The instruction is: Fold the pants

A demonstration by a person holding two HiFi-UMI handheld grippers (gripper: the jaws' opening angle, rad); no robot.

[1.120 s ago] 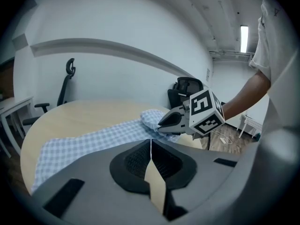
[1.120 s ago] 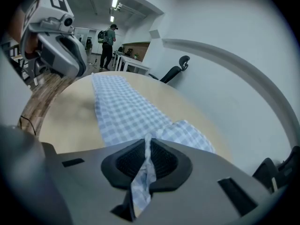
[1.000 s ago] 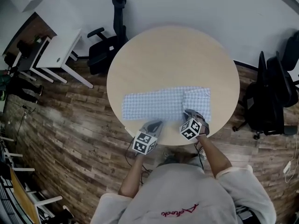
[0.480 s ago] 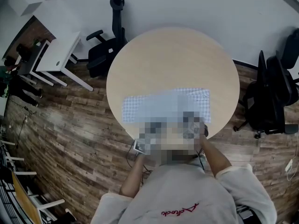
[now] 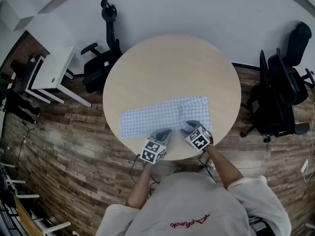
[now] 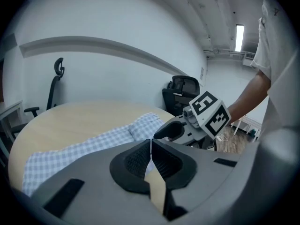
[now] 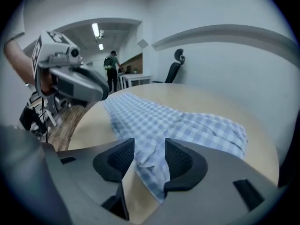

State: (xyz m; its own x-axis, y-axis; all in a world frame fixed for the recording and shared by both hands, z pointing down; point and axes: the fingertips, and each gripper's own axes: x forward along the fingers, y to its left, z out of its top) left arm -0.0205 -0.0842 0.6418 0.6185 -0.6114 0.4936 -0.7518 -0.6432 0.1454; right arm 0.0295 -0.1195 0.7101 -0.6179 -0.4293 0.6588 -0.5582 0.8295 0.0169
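The checked pants (image 5: 165,116) lie flat on the round table (image 5: 172,68). One raised fold sits loose between the jaws of the right gripper (image 7: 150,156), which have just been opening. The cloth looks thin and limp (likely to droop), so it is best pinched at a hem. The left gripper (image 6: 151,161), just beside the right one, is clenched on nothing.

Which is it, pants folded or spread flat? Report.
Partly folded: the pants lie stretched lengthwise across the table, and only their right end looks doubled over.
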